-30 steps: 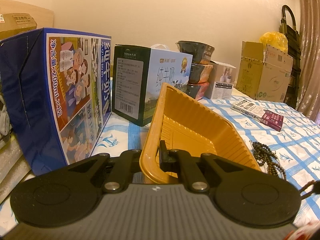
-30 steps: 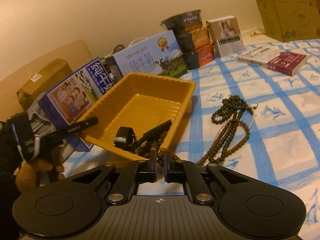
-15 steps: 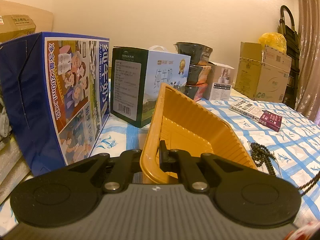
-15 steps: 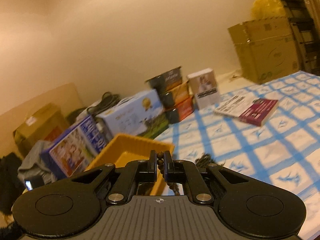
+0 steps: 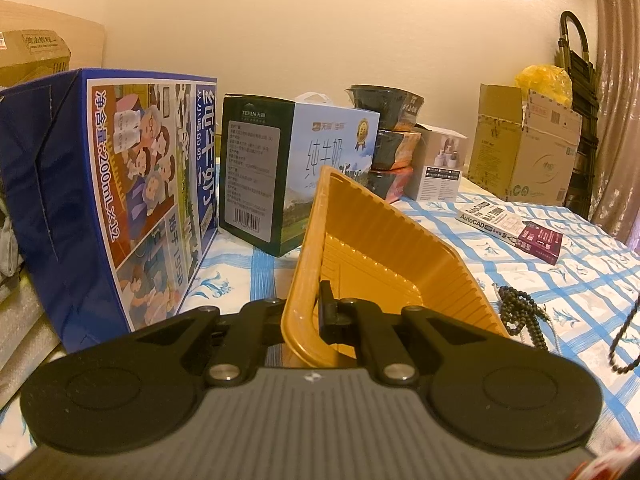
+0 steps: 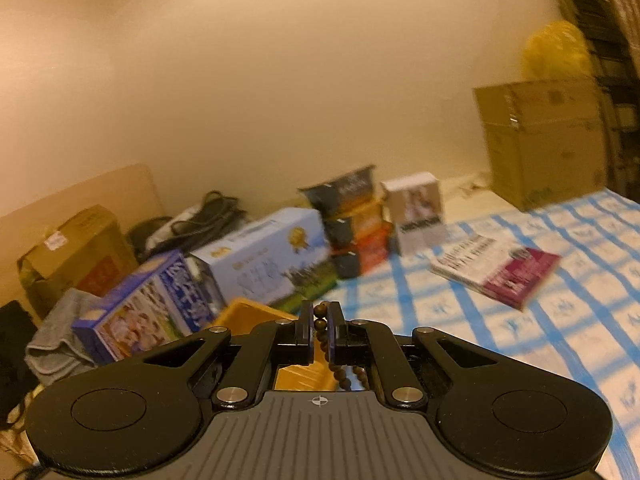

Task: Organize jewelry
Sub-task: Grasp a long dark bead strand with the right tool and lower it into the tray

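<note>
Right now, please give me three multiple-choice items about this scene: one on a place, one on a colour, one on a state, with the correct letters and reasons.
1. Where does the dark bead necklace on the cloth lie, in the left wrist view?
A. Right of the tray
B. Inside the blue carton
C. On top of the book

2. What colour is the tray?
A. Green
B. Orange-yellow
C. White

3. What is the state of the right gripper?
A. Wide open and empty
B. Shut on a sheet of paper
C. Shut on a bead strand

Answers:
1. A, since the beads rest on the checked cloth beside the tray's right wall.
2. B, its ribbed walls show orange-yellow in both views.
3. C, the bead strand sits between the nearly closed fingers and hangs below them.
</note>
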The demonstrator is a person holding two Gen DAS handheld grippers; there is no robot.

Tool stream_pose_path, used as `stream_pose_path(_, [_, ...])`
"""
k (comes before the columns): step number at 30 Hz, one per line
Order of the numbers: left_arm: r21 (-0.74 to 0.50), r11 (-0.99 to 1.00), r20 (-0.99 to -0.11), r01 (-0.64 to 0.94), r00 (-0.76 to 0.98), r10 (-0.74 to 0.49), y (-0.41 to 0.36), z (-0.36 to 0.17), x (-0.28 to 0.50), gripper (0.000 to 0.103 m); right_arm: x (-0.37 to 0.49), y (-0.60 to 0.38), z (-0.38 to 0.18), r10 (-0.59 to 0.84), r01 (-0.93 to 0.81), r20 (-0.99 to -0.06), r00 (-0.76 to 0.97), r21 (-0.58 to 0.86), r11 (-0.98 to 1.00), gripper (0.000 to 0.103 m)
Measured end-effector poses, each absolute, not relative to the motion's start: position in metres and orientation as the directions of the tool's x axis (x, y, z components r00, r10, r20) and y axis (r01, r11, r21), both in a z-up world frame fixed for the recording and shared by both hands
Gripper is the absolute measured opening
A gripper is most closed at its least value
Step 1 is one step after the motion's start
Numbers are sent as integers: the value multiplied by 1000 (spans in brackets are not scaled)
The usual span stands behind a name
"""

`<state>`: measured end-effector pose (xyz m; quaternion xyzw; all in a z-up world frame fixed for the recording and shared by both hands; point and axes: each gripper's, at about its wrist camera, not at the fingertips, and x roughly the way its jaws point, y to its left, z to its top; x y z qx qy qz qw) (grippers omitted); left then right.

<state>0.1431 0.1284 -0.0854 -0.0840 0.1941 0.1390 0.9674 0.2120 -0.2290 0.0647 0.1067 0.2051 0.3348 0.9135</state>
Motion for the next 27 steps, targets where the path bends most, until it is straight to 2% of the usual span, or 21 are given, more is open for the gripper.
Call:
stream_pose_path(11, [-120, 945, -403, -304, 885, 234, 130, -86, 142, 6, 237, -141, 82, 803, -709, -245, 543, 378, 595, 6])
stream_pose_path(25, [-126, 943, -408, -307, 883, 233, 132, -86, 142, 6, 267, -32, 16, 840, -740, -402, 364, 422, 523, 7])
stream_pose_path(27, [-127, 943, -408, -308, 883, 233, 133, -87, 142, 6, 271, -30, 10, 838, -725, -394, 377, 438, 532, 7])
